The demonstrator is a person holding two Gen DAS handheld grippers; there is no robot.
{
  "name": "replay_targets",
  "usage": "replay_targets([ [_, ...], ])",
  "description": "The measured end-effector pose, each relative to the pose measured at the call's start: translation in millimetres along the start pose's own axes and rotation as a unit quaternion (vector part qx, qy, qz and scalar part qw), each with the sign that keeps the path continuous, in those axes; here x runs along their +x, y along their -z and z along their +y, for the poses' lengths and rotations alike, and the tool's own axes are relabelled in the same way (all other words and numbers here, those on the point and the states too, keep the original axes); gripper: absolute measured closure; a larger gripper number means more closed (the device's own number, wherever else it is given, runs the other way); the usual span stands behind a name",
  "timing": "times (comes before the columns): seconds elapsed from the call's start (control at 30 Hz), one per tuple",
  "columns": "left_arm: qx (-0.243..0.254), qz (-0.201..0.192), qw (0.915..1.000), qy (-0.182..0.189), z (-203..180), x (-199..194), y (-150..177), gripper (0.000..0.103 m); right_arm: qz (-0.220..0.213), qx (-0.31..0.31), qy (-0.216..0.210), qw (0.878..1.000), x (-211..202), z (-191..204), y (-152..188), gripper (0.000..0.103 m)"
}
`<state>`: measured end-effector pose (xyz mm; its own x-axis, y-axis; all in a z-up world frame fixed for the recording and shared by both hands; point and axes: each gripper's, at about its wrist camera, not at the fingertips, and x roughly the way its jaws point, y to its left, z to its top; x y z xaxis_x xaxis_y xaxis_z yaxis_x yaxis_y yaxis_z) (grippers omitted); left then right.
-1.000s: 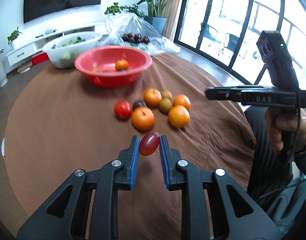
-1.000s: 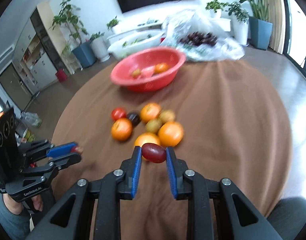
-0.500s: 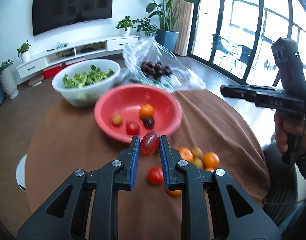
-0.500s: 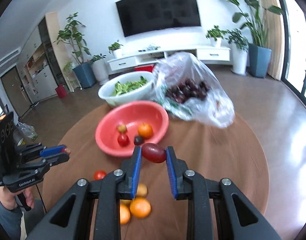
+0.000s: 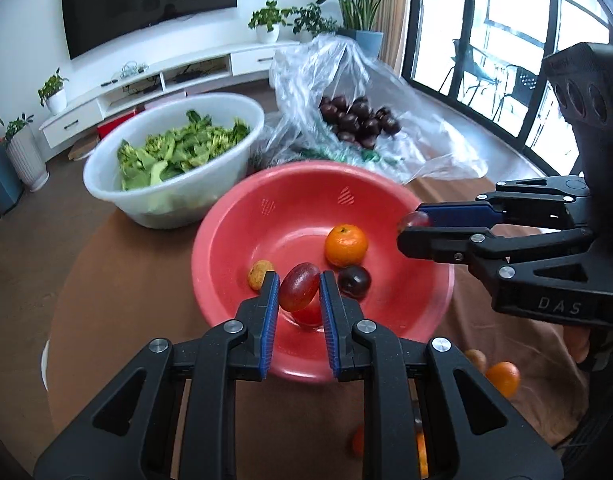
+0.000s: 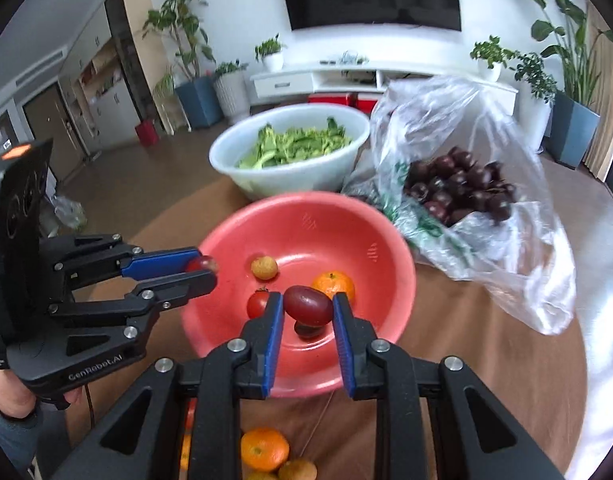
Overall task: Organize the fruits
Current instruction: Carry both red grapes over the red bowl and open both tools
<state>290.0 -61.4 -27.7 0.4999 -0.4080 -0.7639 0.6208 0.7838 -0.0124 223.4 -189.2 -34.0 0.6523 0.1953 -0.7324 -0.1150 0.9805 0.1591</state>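
Above the red bowl [image 5: 234,216], both grippers [image 5: 299,291] [image 6: 308,312] clamped on red grapes [image 5: 299,292] [image 6: 308,306]; greens tub [image 6: 234,160] behind.

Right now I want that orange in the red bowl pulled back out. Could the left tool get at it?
Probably not yet: the left tool is shut on a red grape. The orange lies uncovered in the red bowl, so the path looks free.

Bright daylight enters through the tall windows [image 5: 506,60], washing the floor beyond the table pale. Glare glints off the clear plastic bag [image 6: 486,128]. The red bowl's rim [image 5: 306,168] smears with motion blur. Fisheye bending curves the room; both views' corners vignette black.
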Motion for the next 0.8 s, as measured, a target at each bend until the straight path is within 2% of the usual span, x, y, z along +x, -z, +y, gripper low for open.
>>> replay_targets([
  [0.37, -0.013, 0.022, 0.9997, 0.002, 5.4, 42.4, 5.6, 0.084, 0.042, -0.008, 0.012, 0.999, 38.0, -2.2, 3.3, 0.076],
  [0.8, -0.007, 0.029, 0.9995, 0.000, -1.7, 52.0, 5.2, 0.083, 0.050, -0.025, 0.028, 0.998, 46.8, 1.4, 6.6, 0.075],
])
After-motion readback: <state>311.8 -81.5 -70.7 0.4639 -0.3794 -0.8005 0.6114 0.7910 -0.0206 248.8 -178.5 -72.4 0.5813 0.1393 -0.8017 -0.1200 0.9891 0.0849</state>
